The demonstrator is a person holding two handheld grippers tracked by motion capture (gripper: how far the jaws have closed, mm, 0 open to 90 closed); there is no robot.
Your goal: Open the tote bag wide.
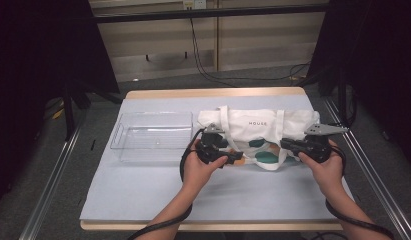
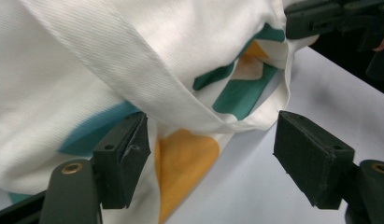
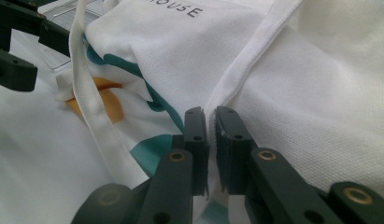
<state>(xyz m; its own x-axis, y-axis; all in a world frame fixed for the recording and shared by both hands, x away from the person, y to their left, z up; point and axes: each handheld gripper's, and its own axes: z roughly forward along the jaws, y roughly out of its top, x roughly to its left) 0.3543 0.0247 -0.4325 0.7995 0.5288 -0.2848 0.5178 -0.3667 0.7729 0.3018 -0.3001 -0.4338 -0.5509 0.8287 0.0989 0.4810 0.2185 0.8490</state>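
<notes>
Lying crumpled right of centre on the counter [image 1: 143, 190]: white tote bag [image 1: 263, 127] with teal and orange patches. Right tool [image 3: 211, 140] clenching its seam; left tool [image 2: 208, 158] gaping wide, perhaps brushing cloth.

Tote bag [image 2: 133, 56]: cut off by top and left edges in left gripper view. Its printed word [image 1: 257, 123]: too small to read from above; first letters cut off [image 3: 173, 7] in right gripper view.
</notes>
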